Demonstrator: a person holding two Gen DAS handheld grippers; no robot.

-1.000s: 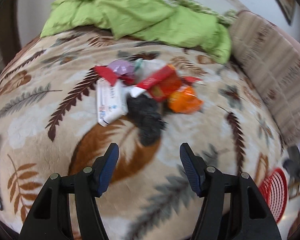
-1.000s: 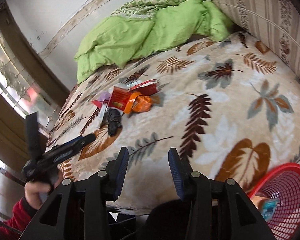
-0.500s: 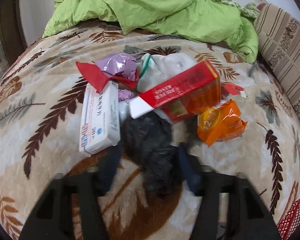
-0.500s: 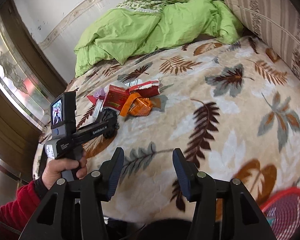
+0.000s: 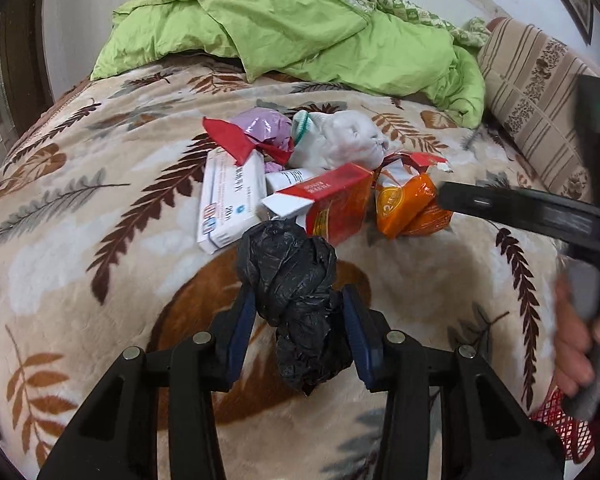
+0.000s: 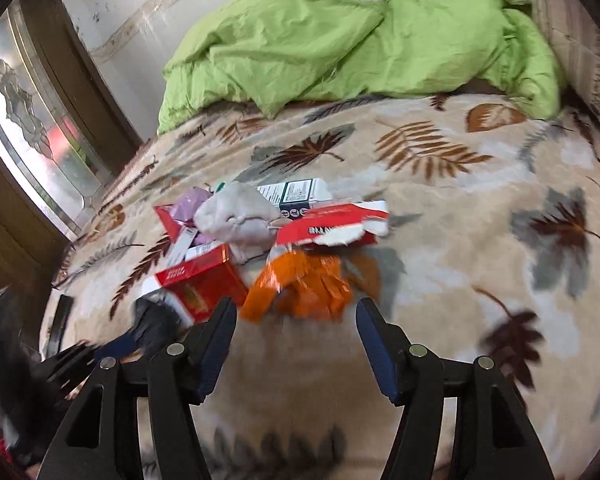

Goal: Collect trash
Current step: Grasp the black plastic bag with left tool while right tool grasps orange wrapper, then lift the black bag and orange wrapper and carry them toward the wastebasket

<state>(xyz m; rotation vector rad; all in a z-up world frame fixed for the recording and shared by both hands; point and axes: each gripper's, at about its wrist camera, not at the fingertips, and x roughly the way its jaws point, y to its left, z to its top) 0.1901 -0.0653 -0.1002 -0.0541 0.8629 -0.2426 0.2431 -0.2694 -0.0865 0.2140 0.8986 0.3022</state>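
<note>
A pile of trash lies on the leaf-patterned blanket (image 5: 80,240). At its near edge is a crumpled black plastic bag (image 5: 292,276), and my left gripper (image 5: 296,296) is closing on it with both blue pads against its sides. Behind it are a red carton (image 5: 332,200), a white box (image 5: 228,204), a white crumpled bag (image 5: 340,140) and an orange wrapper (image 5: 404,204). My right gripper (image 6: 295,308) is opening just short of the orange wrapper (image 6: 300,284), with nothing between its jaws. One of its fingers (image 5: 500,206) reaches toward the wrapper in the left wrist view.
A green quilt (image 5: 300,28) is heaped at the far end of the bed, with a striped cushion (image 5: 540,92) on the right. A red mesh basket (image 5: 556,420) sits low at the right edge. A hand (image 5: 576,344) holds the right gripper. A glazed door (image 6: 28,120) stands to the left.
My left gripper came forward to the black bag and closed around it. My right gripper swept left across the bed to the orange wrapper and spread its jaws wider.
</note>
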